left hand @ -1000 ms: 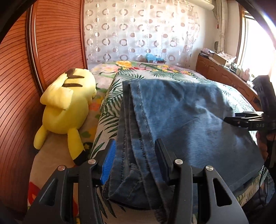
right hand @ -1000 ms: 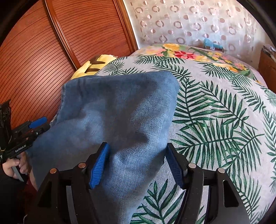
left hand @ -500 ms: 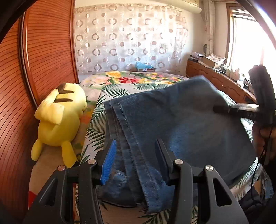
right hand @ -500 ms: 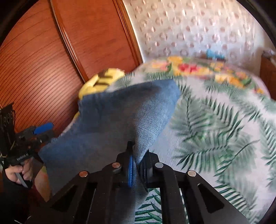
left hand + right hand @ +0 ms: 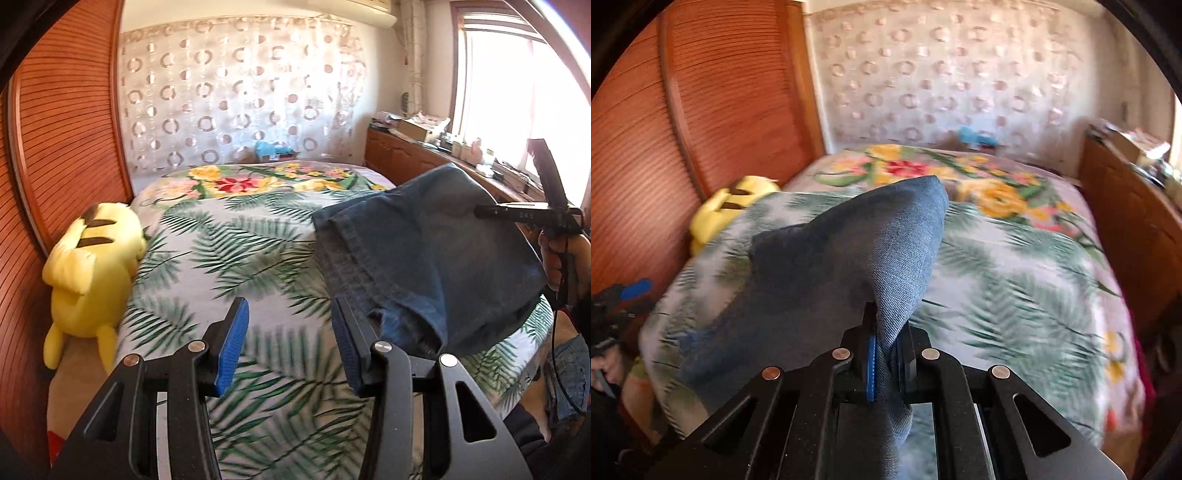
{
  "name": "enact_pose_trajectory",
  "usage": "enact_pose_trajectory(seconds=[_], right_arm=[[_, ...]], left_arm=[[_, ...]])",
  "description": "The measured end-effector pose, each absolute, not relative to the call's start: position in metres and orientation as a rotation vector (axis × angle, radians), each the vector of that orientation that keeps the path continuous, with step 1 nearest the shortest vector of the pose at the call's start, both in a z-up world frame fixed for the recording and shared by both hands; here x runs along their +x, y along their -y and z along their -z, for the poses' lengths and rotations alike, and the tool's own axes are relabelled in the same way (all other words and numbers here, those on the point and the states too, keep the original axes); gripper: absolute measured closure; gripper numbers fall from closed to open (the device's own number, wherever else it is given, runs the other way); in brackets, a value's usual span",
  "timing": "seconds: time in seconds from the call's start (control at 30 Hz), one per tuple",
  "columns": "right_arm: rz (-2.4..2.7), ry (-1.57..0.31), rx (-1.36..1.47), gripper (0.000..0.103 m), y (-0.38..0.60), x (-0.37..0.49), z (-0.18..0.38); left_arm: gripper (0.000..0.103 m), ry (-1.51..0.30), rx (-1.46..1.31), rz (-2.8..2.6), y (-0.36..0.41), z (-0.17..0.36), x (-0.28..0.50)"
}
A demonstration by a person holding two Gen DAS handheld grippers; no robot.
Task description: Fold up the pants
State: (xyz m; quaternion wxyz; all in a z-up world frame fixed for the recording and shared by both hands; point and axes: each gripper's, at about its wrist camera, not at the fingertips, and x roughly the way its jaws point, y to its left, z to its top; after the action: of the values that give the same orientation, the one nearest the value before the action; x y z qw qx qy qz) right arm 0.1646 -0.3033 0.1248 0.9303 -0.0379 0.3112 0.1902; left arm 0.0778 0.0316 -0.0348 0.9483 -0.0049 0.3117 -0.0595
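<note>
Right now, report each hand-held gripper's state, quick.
Left hand-held gripper: open, nothing between its pads; the jeans lie beside it.
Right hand-held gripper: shut on the jeans.

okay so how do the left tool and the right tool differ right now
The left tool stands open with only the leaf-print bedspread between its blue pads; the right tool is shut on the jeans. The left tool holds nothing, with the jeans beside it; the right tool lifts a fold of them off the bed. Both are black with blue pads.
</note>
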Motion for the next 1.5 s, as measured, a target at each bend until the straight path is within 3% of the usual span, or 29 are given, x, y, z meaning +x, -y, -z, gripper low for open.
enact_pose_trajectory(seconds=[0.2, 0.33, 0.4, 0.43, 0.47, 0.53, 0.63, 0.9, 1.27, 1.4, 1.5], right_arm=[[-0.329, -0.690, -0.038, 0.094, 0.364, 0.168, -0.094], [-0.301, -0.716, -0.042, 0.084, 0.371, 0.170, -0.079], [-0.286, -0.715, -0.047, 0.078, 0.374, 0.171, -0.076], [-0.286, -0.715, -0.043, 0.075, 0.377, 0.167, -0.076], [-0.284, -0.712, -0.037, 0.072, 0.377, 0.160, -0.077], [-0.286, -0.709, -0.032, 0.060, 0.379, 0.147, -0.079], [-0.283, -0.693, -0.026, 0.049, 0.382, 0.125, -0.080], [-0.313, -0.717, 0.018, 0.042, 0.379, 0.086, -0.065], [-0.357, -0.744, 0.125, 0.044, 0.386, 0.080, -0.048], [-0.373, -0.714, 0.094, 0.084, 0.383, 0.077, -0.057], [-0.390, -0.648, 0.086, 0.090, 0.384, 0.069, -0.074]], left_arm=[[0.055, -0.635, 0.003, 0.196, 0.008, 0.033, 0.094], [0.053, -0.650, 0.023, 0.256, 0.040, 0.031, 0.101], [0.038, -0.650, 0.031, 0.271, 0.053, 0.031, 0.103], [0.023, -0.646, 0.029, 0.281, 0.059, 0.032, 0.104], [0.022, -0.641, 0.025, 0.291, 0.064, 0.031, 0.105], [0.022, -0.655, 0.020, 0.323, 0.077, 0.035, 0.108], [0.022, -0.675, 0.053, 0.339, 0.098, 0.039, 0.110], [0.022, -0.721, 0.119, 0.329, 0.133, 0.057, 0.115], [0.022, -0.777, 0.110, 0.318, 0.123, 0.087, 0.115], [0.022, -0.772, 0.097, 0.322, 0.114, 0.088, 0.115], [0.022, -0.760, 0.067, 0.315, 0.105, 0.081, 0.110]])
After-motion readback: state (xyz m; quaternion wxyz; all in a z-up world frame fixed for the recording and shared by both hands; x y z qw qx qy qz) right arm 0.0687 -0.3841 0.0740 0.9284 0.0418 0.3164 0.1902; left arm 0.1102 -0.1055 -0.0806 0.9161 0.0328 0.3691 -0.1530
